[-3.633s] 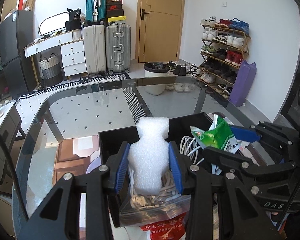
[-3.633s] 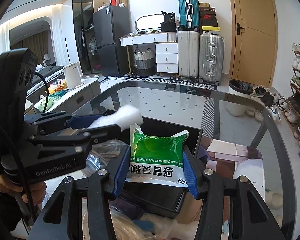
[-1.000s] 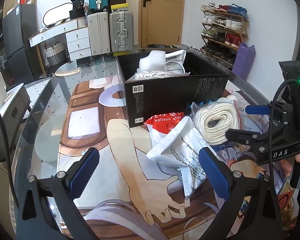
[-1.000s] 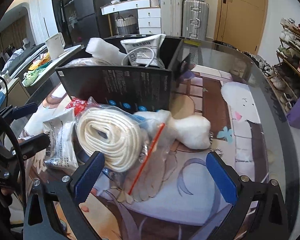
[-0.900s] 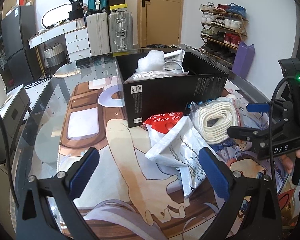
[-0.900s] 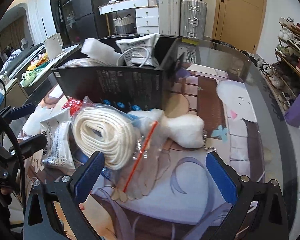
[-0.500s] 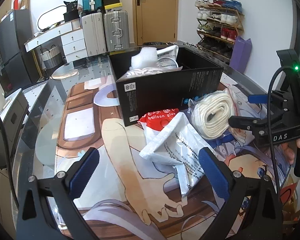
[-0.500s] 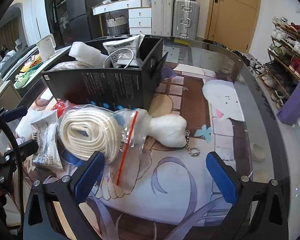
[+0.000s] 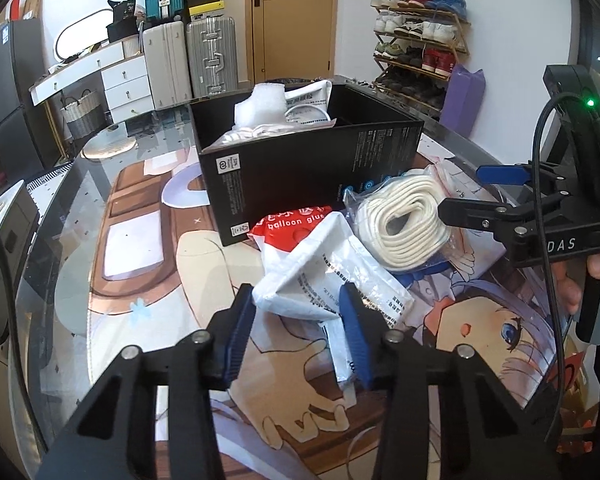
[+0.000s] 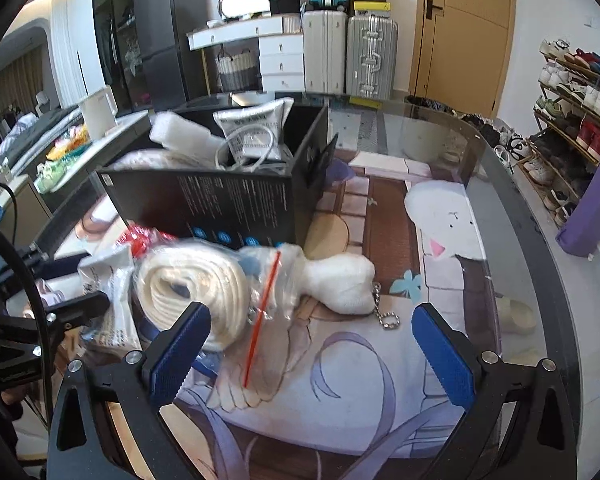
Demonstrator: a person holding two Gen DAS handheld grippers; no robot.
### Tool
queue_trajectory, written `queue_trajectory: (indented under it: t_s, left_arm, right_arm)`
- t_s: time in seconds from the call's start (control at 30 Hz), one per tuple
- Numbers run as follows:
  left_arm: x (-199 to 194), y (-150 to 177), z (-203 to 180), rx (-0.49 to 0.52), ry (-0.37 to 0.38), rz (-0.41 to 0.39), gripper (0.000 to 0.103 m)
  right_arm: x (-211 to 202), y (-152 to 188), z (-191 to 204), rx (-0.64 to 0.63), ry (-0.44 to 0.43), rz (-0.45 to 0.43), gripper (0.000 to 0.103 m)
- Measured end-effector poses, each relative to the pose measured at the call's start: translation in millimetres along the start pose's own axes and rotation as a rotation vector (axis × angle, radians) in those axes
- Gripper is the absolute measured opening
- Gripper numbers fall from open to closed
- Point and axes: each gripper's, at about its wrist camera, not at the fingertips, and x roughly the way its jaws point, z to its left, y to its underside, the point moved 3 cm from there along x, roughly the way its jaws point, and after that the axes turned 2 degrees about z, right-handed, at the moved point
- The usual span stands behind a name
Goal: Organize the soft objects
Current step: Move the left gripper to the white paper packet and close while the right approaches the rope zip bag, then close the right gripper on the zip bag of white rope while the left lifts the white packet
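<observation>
A black box (image 9: 308,168), a white rope coil (image 9: 404,224), a red-and-white balloon packet (image 9: 292,228), blue-padded tongs (image 9: 298,320).

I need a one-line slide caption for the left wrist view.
Left tool closing on a white bag beside the rope coil and black box.

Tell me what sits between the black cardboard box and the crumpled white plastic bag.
A red balloon-glue packet, tucked against the box and partly under the bag; left wrist view.

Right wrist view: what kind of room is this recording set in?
Most likely a lived-in home, a living or entry area: suitcases stacked by a door, a loaded shoe rack, and a glass table holding the box.
</observation>
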Motion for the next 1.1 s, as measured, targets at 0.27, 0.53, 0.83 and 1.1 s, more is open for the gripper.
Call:
queue_trajectory:
  t_s: [0.27,0.53,0.83,1.1]
  left_arm:
    - [-8.1,-1.3,7.9,-0.041,0.018,-0.028,0.031]
    - [-19.9,-6.5,14.8,-0.057,0.042,-0.062,0.016]
    - [-36.2,-12.6,26.2,-0.081,0.035,-0.115,0.015]
    - [-40.4,-16.0,37.4,-0.109,0.028,-0.127,0.015]
  right_arm:
    - [-0.3,-0.3,18.1,0.012,-0.073,-0.003,0.102]
    - [6.1,3.4,41.3,0.002,-0.105,0.014,0.102]
    - [14.8,3.8,52.9,-0.003,-0.098,0.043,0.102]
    - [21.6,-0.6,64.5,0.011,-0.047,0.07,0.102]
